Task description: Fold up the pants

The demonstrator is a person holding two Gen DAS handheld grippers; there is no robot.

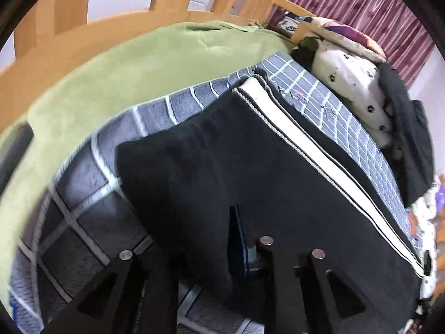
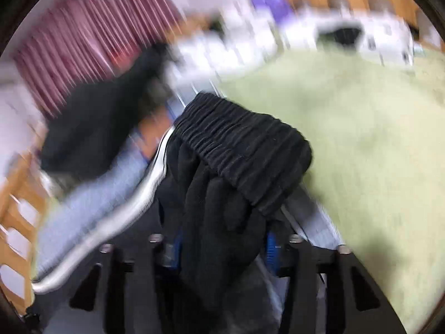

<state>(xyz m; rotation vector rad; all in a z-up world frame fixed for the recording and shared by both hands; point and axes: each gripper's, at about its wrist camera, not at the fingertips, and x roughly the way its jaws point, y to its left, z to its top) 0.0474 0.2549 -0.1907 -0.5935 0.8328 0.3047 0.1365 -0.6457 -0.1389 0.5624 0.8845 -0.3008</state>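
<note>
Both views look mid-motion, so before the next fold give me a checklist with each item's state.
1. Right hand-held gripper grips the pants' waistband: ok, bunched between its fingers.
2. Left hand-held gripper holds the pants: cannot tell, fabric hides the pads.
3. White stripe lies straight: ok.
4. Pant leg flat on the checked blanket: ok.
5. Right view sharp: not ok, blurred.

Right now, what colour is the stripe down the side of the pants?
White, on black pants; the stripe shows best in the left wrist view.
</note>
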